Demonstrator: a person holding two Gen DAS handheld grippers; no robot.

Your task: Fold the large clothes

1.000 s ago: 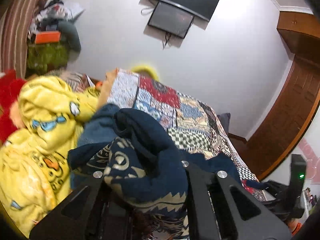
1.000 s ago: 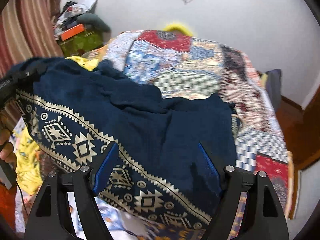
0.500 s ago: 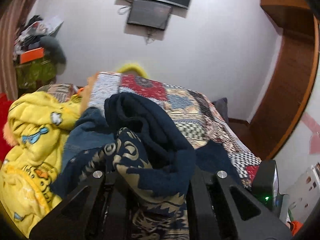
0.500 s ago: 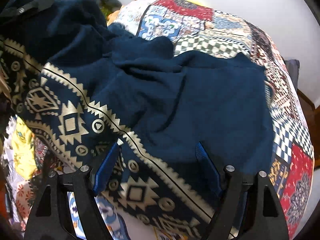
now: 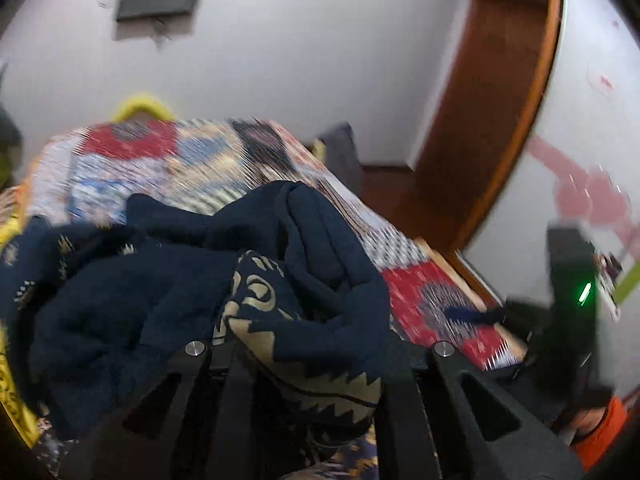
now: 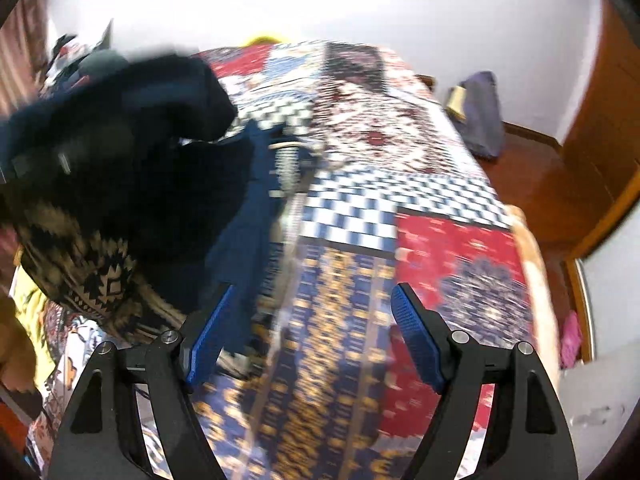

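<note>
Gripping bunched navy garment (image 5: 192, 292), left tongs (image 5: 308, 344); right tongs (image 6: 308, 336) gape empty. Risk: hem at 9 o'clock drags, bunches on bed (image 6: 452, 248).

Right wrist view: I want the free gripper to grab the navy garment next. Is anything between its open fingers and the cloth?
Nothing visible blocks it. The right gripper is open over the patchwork bedspread, and the navy garment, held bunched in the left gripper, hangs just to its left.
</note>
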